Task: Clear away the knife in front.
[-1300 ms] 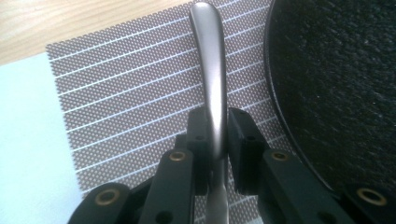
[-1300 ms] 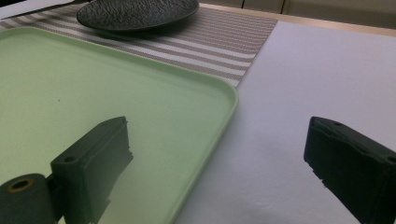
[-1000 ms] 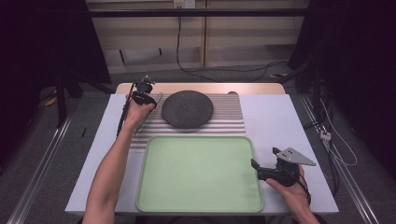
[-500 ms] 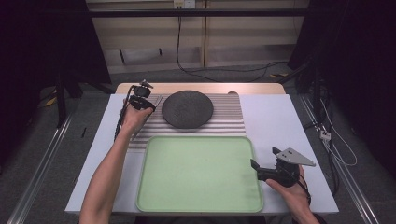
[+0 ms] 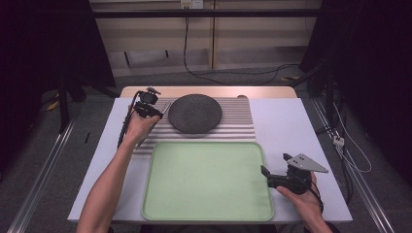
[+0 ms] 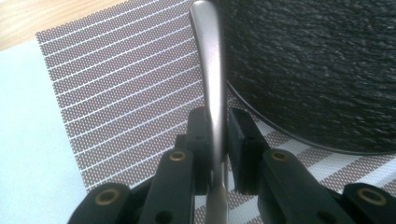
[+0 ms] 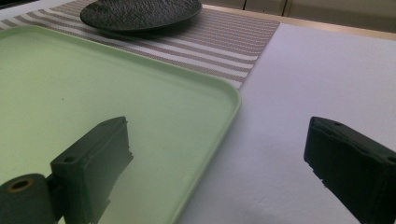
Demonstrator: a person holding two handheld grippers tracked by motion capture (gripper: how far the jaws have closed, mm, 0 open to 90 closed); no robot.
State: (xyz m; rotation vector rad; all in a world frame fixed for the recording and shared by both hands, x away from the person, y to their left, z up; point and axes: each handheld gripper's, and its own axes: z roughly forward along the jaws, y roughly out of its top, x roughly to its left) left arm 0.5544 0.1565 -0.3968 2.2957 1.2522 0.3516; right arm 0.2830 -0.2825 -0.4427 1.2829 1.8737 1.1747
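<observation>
We are holding a metal utensil handle clamped between our left jaws (right jaws gaping apart), and next we are likely placing it beside the dark plate.

Looked over all three views for writing and honestly there's nothing to read. No label, brand, number or sign anywhere that I can make out.
</observation>
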